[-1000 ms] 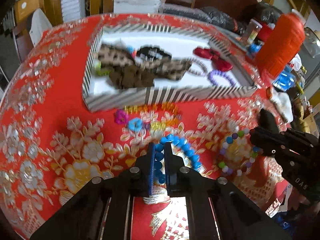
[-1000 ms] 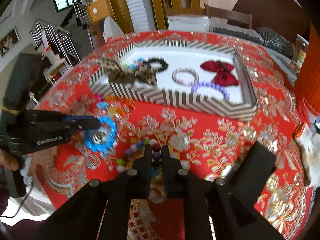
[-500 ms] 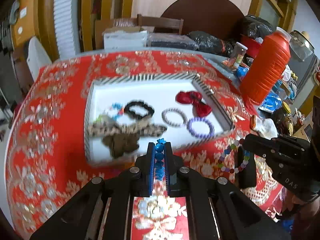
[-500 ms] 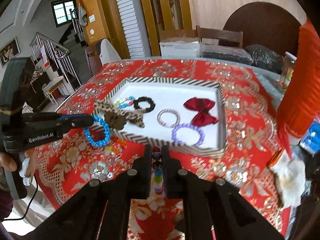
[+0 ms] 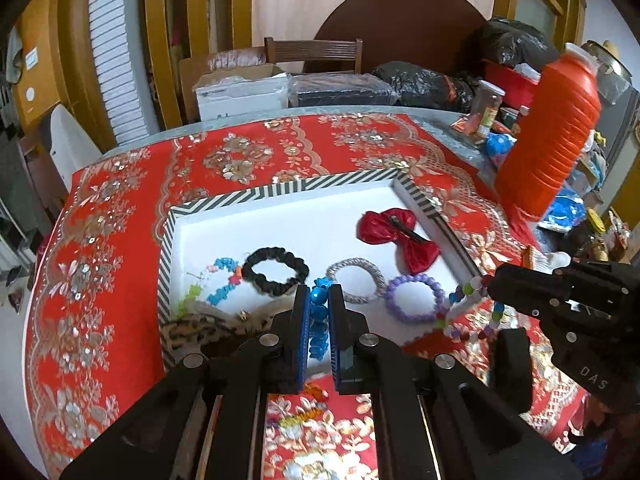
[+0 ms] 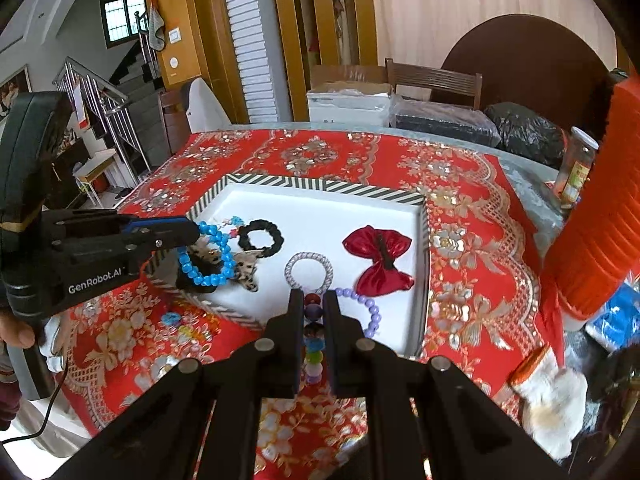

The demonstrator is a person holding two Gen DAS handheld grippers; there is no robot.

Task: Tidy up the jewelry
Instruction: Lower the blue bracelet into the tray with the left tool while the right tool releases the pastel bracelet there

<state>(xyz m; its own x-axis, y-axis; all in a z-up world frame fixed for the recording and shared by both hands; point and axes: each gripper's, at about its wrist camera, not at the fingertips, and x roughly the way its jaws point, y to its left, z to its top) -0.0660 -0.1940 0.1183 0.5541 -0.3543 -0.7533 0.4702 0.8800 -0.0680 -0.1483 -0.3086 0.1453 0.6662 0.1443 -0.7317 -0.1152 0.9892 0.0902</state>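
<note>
Two hand-held grippers: both hang above the near edge of the tray, each pinching a bead bracelet.
Left hand-held gripper (image 5: 319, 300): pads pressed together on the blue bracelet (image 6: 206, 254); the loop dangles under its tips, over the tray's near left corner.
Right hand-held gripper (image 6: 313, 300): pads pressed together on the mixed-colour bracelet (image 5: 466, 308); its beads trail down between the fingers and hang clear of the tabletop.
Tray (image 5: 280, 190): striped rim, white floor, lying just ahead of and below both hand-held grippers on the red flowered cloth (image 5: 100, 280).
Ahead of the left hand-held gripper: black scrunchie (image 5: 274, 270), with a small turquoise bead string (image 5: 224, 280) to its left.
Ahead of the right hand-held gripper: grey hair tie (image 6: 309, 270); the purple bracelet (image 6: 366, 306) sits just to its right, partly behind the finger.
Further right in the tray: red bow (image 6: 378, 260).
Below the left hand-held gripper: leopard-print fabric piece (image 5: 200, 328) at the tray's near left corner.
Outside the tray: small coloured beads (image 6: 188, 326) lie on the cloth, below and between the two hand-held grippers.
Far right of the right hand-held gripper: orange container (image 5: 550, 132) stands upright at the tabletop's edge.
Person: a hand (image 6: 16, 334) shows at the left hand-held gripper's handle.
</note>
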